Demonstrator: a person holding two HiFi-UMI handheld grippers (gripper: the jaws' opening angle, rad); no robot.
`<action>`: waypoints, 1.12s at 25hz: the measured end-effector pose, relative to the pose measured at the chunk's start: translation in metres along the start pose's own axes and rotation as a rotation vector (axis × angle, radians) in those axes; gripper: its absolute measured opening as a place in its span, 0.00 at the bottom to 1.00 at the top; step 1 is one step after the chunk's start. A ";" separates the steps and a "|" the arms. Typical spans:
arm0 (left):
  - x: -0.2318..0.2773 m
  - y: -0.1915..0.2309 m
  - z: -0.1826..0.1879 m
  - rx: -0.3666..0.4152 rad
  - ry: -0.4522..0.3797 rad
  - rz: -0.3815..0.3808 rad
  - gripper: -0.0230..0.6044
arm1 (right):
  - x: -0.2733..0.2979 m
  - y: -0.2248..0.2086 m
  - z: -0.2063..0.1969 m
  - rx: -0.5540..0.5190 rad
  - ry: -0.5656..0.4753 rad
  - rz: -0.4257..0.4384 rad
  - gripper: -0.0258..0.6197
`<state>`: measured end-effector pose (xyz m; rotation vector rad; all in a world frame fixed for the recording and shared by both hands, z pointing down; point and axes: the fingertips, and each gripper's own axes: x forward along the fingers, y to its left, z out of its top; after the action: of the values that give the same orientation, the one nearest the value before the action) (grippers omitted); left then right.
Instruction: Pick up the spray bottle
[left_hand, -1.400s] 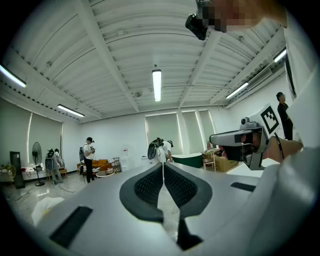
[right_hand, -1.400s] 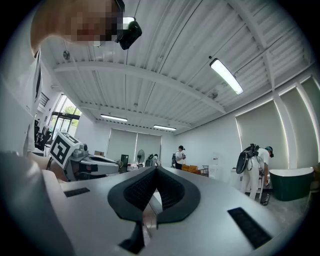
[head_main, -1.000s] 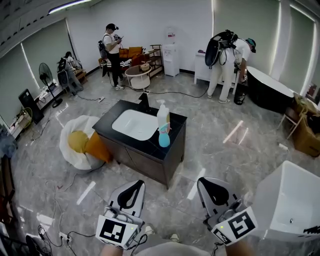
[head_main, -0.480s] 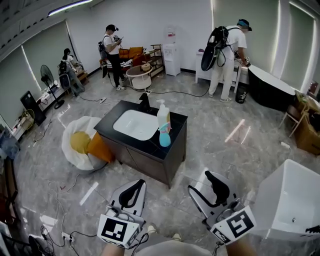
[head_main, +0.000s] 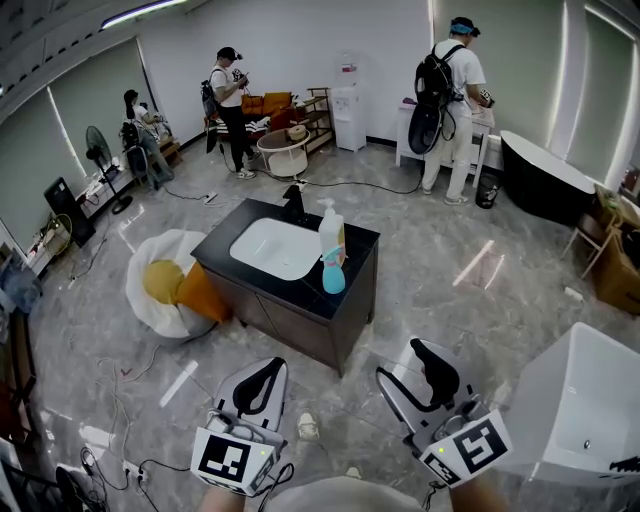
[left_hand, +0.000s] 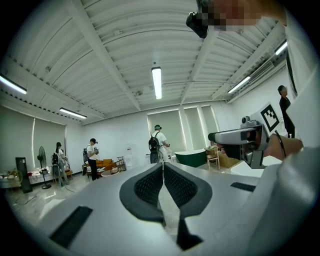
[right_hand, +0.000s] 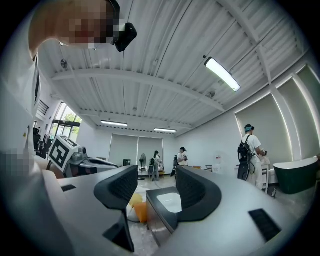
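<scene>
Empty right tool (head_main: 400, 360), jaws opening, is well short: carry it level to the white blue-based spray bottle (head_main: 330, 243)'s waist; left tool (head_main: 272, 365) closed

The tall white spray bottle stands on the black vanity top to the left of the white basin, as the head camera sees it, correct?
Not quite. In the head view the tall white spray bottle stands on the black vanity top to the right of the white basin, not the left.
</scene>
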<state>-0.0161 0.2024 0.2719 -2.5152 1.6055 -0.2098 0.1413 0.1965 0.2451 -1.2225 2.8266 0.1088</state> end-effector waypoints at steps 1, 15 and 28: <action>0.001 0.002 0.000 0.013 0.000 0.003 0.08 | 0.003 -0.001 -0.002 -0.001 0.003 0.002 0.45; 0.045 0.062 -0.027 -0.021 -0.004 0.008 0.08 | 0.080 -0.016 -0.031 0.000 0.059 0.019 0.45; 0.148 0.174 -0.059 -0.054 0.015 -0.042 0.08 | 0.230 -0.057 -0.057 -0.010 0.136 -0.014 0.45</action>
<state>-0.1205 -0.0080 0.3003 -2.5958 1.5853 -0.1927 0.0237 -0.0141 0.2802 -1.2996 2.9347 0.0400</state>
